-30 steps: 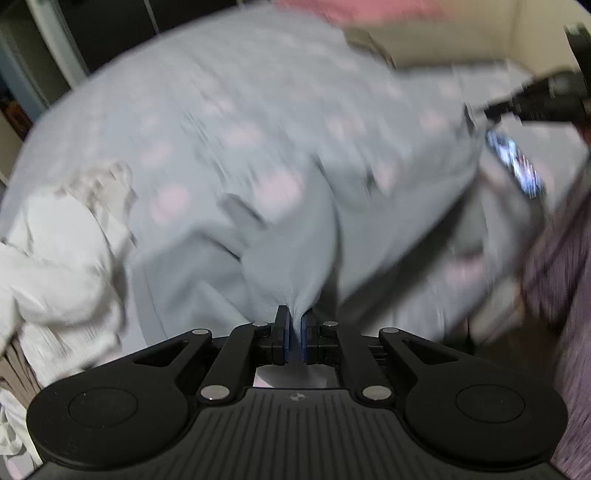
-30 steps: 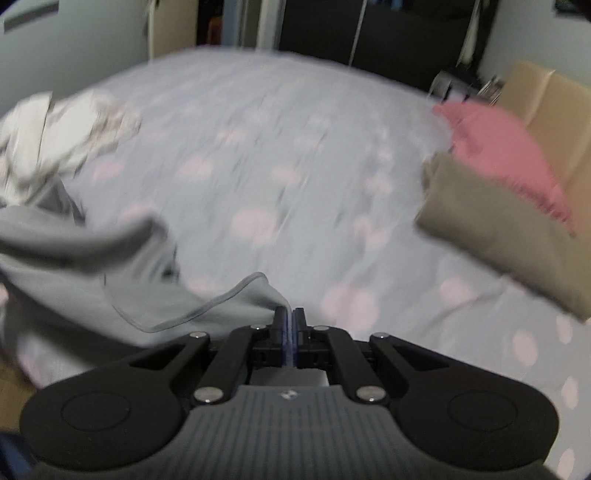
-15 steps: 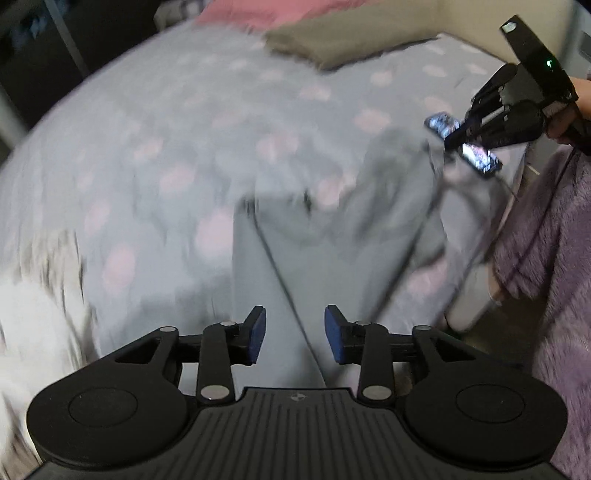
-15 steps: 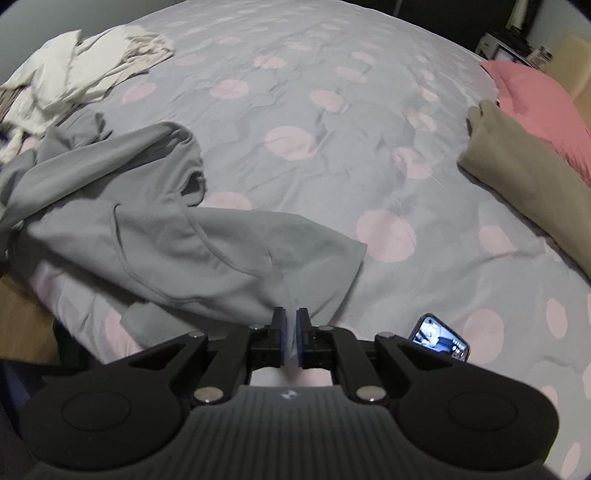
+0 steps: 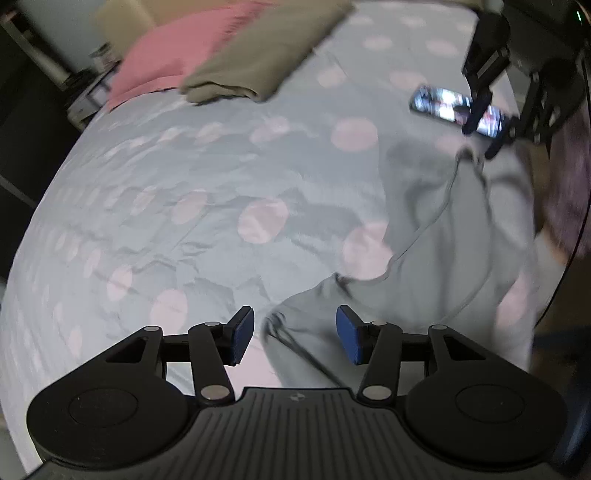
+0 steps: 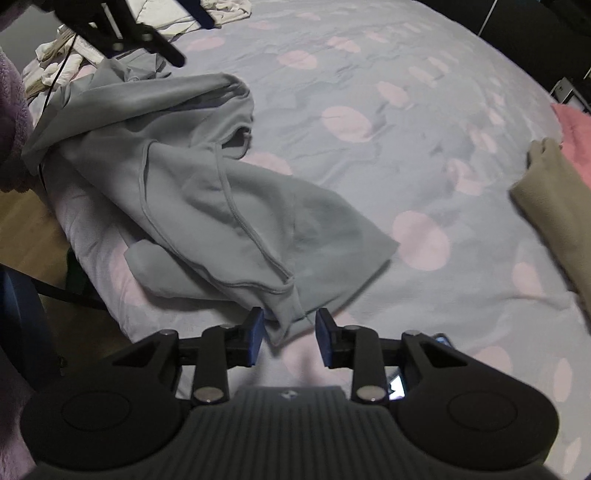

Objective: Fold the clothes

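Note:
A grey hooded sweatshirt (image 6: 207, 199) lies crumpled on the near edge of the bed, partly hanging over it. My right gripper (image 6: 290, 338) is open, its blue pads either side of the sweatshirt's near corner, not gripping it. My left gripper (image 5: 295, 338) is open and empty just above the sweatshirt's other end (image 5: 454, 236). In the right wrist view the left gripper (image 6: 122, 33) shows at the top left, above the garment. In the left wrist view the right gripper (image 5: 524, 77) shows at the top right.
The bed (image 6: 369, 74) has a grey cover with pink dots. A folded olive garment (image 5: 266, 55) and a pink pillow (image 5: 177, 48) lie at its far side. A pile of white clothes (image 6: 70, 62) lies at the left. A phone (image 5: 458, 110) lies on the bed.
Both grippers have opened and let go of the grey sweatshirt, which now lies on the bed. The left gripper let go first, the right one after it.

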Tool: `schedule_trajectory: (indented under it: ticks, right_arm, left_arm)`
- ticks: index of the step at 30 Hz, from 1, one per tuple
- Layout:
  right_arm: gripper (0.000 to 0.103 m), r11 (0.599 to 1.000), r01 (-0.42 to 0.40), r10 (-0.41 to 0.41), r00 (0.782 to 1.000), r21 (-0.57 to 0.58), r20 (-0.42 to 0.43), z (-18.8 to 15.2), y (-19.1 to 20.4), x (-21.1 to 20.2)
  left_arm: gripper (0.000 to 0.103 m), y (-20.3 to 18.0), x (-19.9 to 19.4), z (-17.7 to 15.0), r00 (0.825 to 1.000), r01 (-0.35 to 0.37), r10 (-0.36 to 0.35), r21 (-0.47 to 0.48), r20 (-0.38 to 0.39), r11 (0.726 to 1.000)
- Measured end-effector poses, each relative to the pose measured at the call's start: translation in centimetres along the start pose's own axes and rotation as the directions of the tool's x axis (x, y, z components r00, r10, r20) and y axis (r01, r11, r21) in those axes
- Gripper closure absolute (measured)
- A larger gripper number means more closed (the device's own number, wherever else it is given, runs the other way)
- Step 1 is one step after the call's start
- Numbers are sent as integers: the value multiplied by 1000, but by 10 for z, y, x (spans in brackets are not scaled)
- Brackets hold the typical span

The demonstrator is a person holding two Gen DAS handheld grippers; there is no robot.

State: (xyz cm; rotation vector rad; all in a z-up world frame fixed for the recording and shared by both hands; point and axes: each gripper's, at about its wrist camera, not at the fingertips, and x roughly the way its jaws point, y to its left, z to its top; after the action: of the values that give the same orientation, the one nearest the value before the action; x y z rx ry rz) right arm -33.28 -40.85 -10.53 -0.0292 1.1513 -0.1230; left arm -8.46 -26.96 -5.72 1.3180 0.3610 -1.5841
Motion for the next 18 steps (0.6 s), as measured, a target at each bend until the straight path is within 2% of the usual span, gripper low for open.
schedule_trajectory:
  ticks: [4,12,16,18]
  right_arm:
    - [68,999,-32,32,999,-1,-19,0,-1,13]
    - [63,998,-68,68,998,19,-15,4,-7,16]
    - [62,996,-90,91,996,19,-18,3,-9,18]
    - [60,994,-104,105,994,19,-22,2,-9,19]
  left_arm:
    - [54,2,32,3,999,19,-13,132,-42,991]
    - [52,-8,92,7,989,121,-93,278,-112,953]
    - [53,-17,112,3,981,153,-107,309,-159,939]
    - [53,-19,115,1,981,142,-98,279,-165,950]
